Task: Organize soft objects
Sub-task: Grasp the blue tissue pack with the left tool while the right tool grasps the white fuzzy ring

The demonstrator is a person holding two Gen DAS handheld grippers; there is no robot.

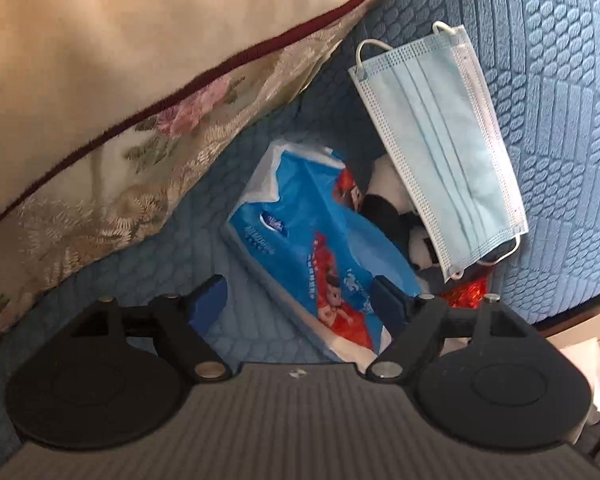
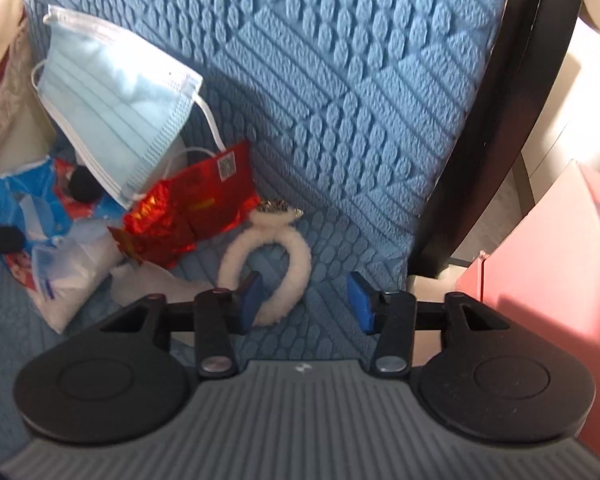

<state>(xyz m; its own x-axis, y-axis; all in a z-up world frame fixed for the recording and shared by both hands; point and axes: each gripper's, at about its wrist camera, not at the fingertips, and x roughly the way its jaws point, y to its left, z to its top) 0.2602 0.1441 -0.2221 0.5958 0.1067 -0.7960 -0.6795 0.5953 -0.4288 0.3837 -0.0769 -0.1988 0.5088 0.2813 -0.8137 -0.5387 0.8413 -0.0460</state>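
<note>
A light blue face mask [image 1: 440, 148] leans against the blue quilted sofa back [image 1: 548, 120]; it also shows in the right wrist view [image 2: 112, 104]. A blue tissue pack [image 1: 312, 248] lies on the seat between my open left gripper's [image 1: 300, 304] fingers. A black-and-white plush toy [image 1: 388, 204] sits partly hidden behind the mask. A red foil packet [image 2: 196, 208] lies beside the mask. A white fluffy headband [image 2: 284, 256] lies on the seat; my open right gripper [image 2: 304, 300] hovers over its lower right part, left fingertip [image 2: 252, 296] over its band.
A beige floral cushion [image 1: 112, 120] with dark red piping leans over the seat at left. The sofa's dark wooden frame [image 2: 500, 120] runs along the right. A pink box [image 2: 548, 264] stands beside the sofa's right edge.
</note>
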